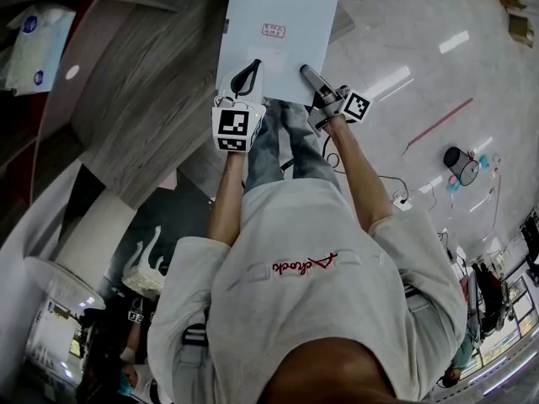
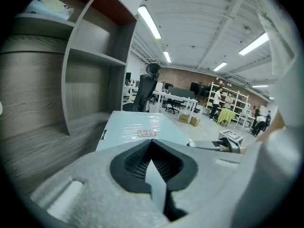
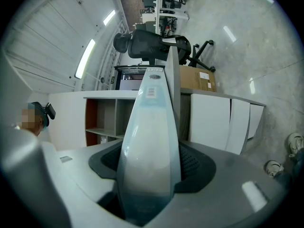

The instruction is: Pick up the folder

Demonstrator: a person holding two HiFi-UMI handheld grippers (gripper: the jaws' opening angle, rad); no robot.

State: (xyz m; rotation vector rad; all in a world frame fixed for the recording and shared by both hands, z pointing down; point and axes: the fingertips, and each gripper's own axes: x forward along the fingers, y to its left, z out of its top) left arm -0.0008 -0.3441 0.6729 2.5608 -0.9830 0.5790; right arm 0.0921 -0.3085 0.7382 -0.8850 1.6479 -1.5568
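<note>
Head view – folder [image 1: 274, 23] white, flat, held out in front above grey wooden shelf unit [image 1: 135, 91] and glossy floor [image 1: 438, 66]. Left gripper [image 1: 246, 78] on folder's near edge, right gripper [image 1: 308, 74] on same edge, just beside.

Left gripper view – jaws clenched on thin near corner of folder; red stamp visible on cover.

Right gripper view – folder seen edge-on, standing between jaws, pads pressed on both sides. Office chair [image 3: 152, 42] behind.

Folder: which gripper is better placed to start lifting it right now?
Probably left. The left gripper's jaws are shut on the folder's near edge. The right gripper has the folder between its jaws near the corner, but a firm pinch isn't evident there.
</note>
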